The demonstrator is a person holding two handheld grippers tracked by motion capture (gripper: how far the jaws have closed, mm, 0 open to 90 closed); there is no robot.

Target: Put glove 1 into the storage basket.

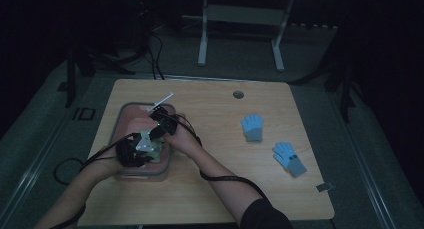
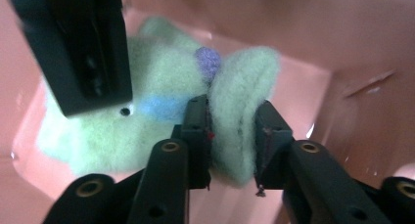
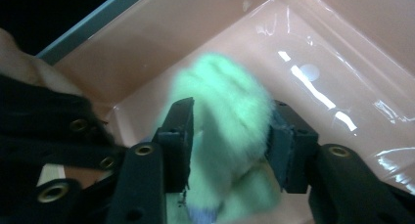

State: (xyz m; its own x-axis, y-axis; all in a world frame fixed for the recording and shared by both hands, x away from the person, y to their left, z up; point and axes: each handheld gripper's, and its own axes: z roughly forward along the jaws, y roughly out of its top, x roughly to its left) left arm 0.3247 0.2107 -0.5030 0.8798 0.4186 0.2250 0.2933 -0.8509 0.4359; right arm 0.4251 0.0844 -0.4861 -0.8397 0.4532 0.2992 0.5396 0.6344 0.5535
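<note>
Both grippers reach down into the pink plastic bin (image 1: pixel 131 173) at the table's (image 1: pixel 215 139) left near side. Left gripper (image 2: pixel 234 136) pinches a fold of the fluffy pale-green glove (image 2: pixel 161 87) lying on the bin's floor; right gripper (image 3: pixel 230 136) has its pads against that glove's other part. Two blue gloves (image 1: pixel 253 127) lie well apart on the table's right side.
</note>
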